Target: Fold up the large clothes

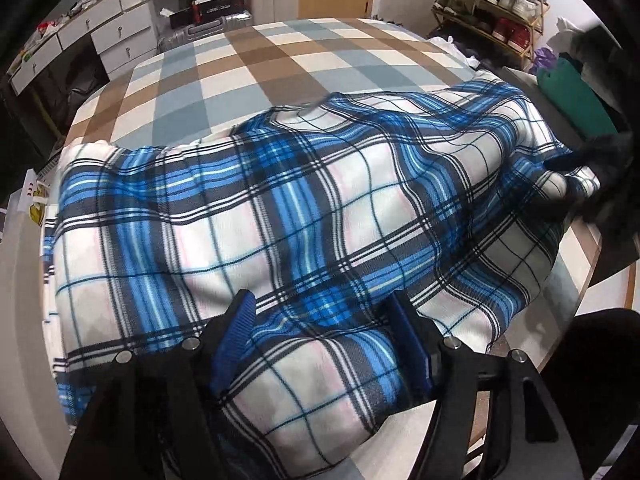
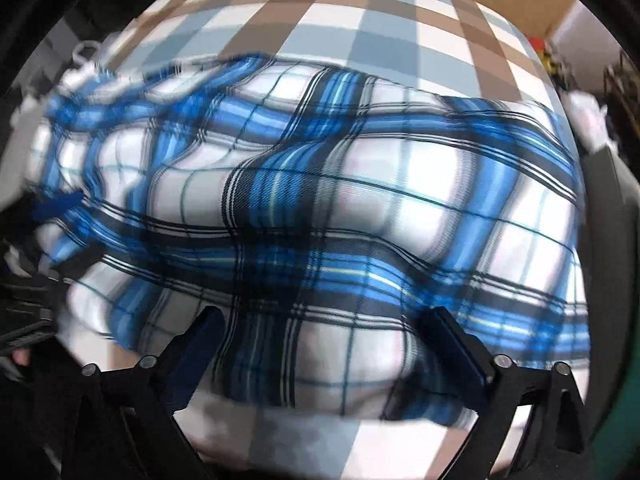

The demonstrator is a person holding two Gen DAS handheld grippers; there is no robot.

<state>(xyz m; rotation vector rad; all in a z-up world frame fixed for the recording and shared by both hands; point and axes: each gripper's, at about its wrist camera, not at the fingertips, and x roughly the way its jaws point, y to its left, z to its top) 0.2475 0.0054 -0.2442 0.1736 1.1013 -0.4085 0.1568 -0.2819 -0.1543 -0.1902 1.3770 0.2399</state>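
Note:
A large blue, white and black plaid cloth (image 1: 280, 208) lies bunched across the near part of a bed with a brown, grey-blue and white checked cover (image 1: 280, 60). My left gripper (image 1: 322, 312) is open, its blue-padded jaws spread over the cloth's near edge. The right gripper shows at the right edge of the left wrist view (image 1: 576, 168), blurred, at the cloth's right end. In the right wrist view the cloth (image 2: 320, 208) fills the frame, blurred by motion, and my right gripper (image 2: 324, 320) is open just above its near edge. The checked cover (image 2: 340, 12) lies beyond.
A white chest of drawers (image 1: 92, 36) and a silver suitcase (image 1: 204, 28) stand beyond the bed at left. A shoe rack (image 1: 492, 4) stands at the back right. A green item (image 1: 576, 92) lies right of the bed. A pale floor or board edge (image 1: 580, 280) runs along the right.

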